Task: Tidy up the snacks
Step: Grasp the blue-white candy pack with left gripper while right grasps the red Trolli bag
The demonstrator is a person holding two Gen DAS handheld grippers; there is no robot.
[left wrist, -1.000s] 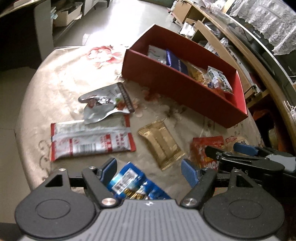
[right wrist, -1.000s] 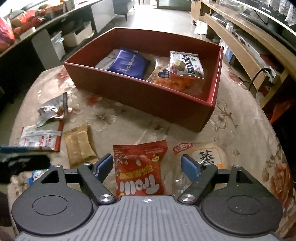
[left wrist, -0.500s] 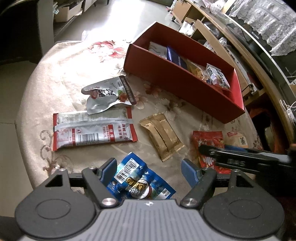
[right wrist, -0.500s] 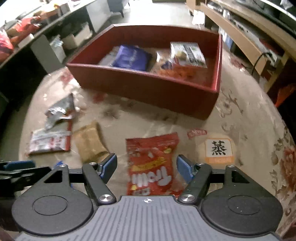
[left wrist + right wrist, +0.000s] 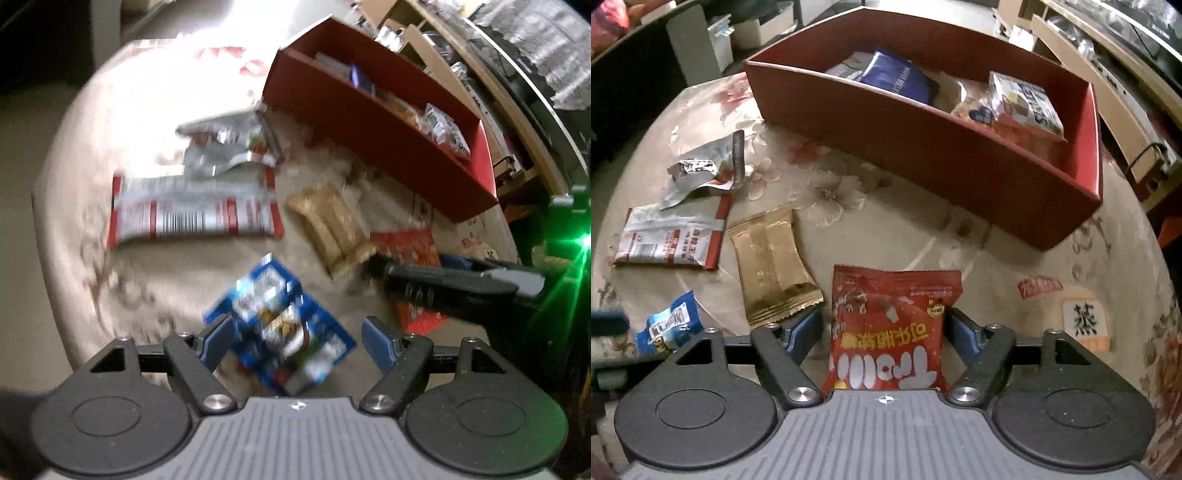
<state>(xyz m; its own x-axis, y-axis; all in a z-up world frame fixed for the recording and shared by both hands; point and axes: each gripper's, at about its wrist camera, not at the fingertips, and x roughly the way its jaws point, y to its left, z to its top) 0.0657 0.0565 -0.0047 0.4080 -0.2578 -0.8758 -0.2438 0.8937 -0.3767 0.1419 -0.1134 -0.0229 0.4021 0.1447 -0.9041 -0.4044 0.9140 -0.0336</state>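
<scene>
Currently both of your grippers sit over loose packets, each about to pick.

Right gripper (image 5: 882, 328): jaws spread wide, straddling the red foil gummy packet with white lettering (image 5: 890, 332). The pads stand just beside its two side edges; contact cannot be confirmed, so nothing is held.

Left gripper (image 5: 295, 339): view motion-blurred. Jaws spread, with the blue foil snack packet (image 5: 284, 325) lying between them, skewed diagonally. Not gripped.

Ahead of both tools: the red rectangular cardboard box (image 5: 960, 155), already holding several packets. A gold foil wafer packet (image 5: 772, 258) lies ahead-left of your right tool.

Step judged: grasp phase, mid-task. Next, close your right jaws on the red packet, lift clear of the tablecloth and carry it forward over the near box wall. For the left, square up first; the skewed packet may slip out.
</scene>
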